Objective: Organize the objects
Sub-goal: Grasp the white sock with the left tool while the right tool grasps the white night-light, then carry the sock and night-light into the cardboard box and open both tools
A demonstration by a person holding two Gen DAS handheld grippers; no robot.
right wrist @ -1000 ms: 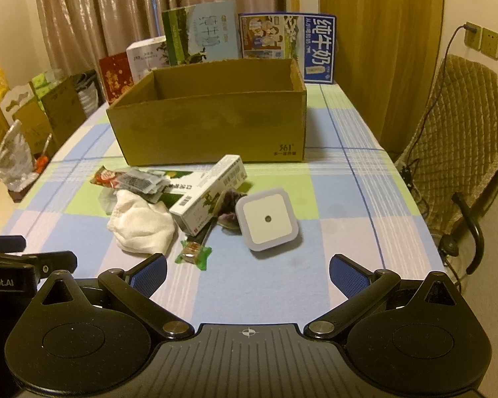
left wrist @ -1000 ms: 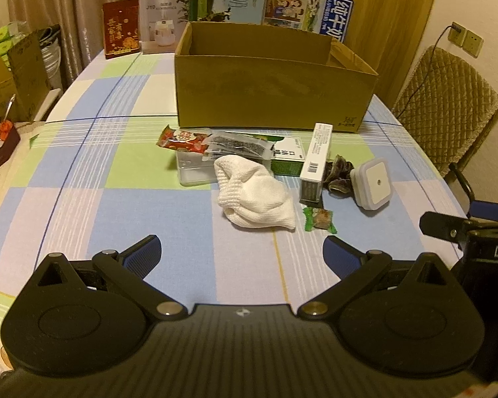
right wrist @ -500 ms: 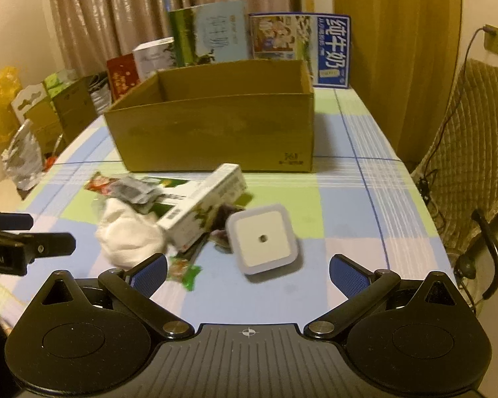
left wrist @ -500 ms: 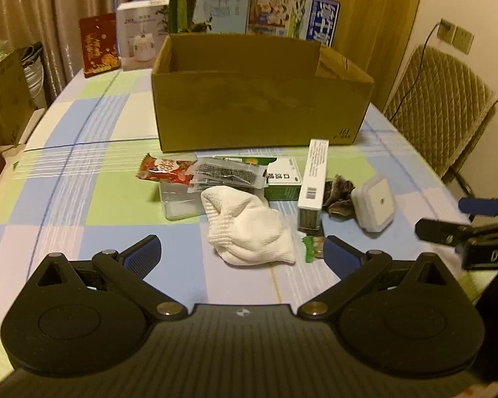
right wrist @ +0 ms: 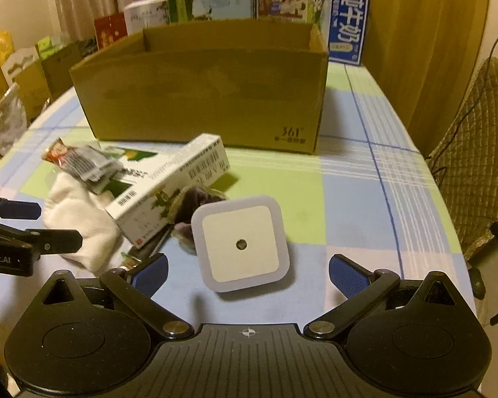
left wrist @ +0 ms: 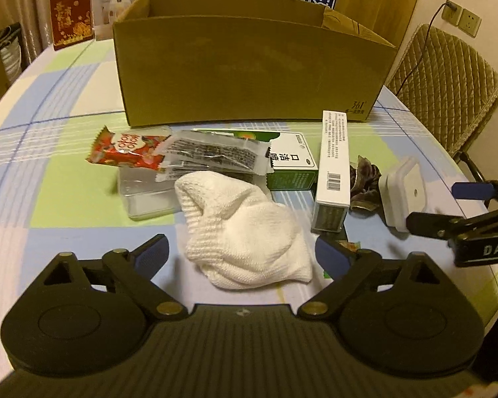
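Observation:
An open cardboard box (left wrist: 249, 66) (right wrist: 202, 93) stands at the back of the table. In front of it lies a pile: a white cloth (left wrist: 245, 225) (right wrist: 83, 222), a red snack packet (left wrist: 126, 149), a dark sachet (left wrist: 212, 156), a green carton (left wrist: 289, 165), a long white carton (left wrist: 333, 169) (right wrist: 169, 192) and a square white night light (left wrist: 403, 192) (right wrist: 242, 243). My left gripper (left wrist: 240, 255) is open just short of the cloth. My right gripper (right wrist: 247, 272) is open with the night light between its fingertips, not gripped.
A clear plastic lid (left wrist: 142, 195) lies under the packets. A dark crumpled wrapper (left wrist: 365, 179) sits beside the night light, a small green candy (right wrist: 129, 258) near the cloth. Printed boxes (right wrist: 345, 20) stand behind the cardboard box. A quilted chair (right wrist: 481, 152) is at the right.
Both grippers have moved forward and lower toward the pile. The cloth now lies close before the left fingers, and the night light sits between the right fingers. Jaws stay open.

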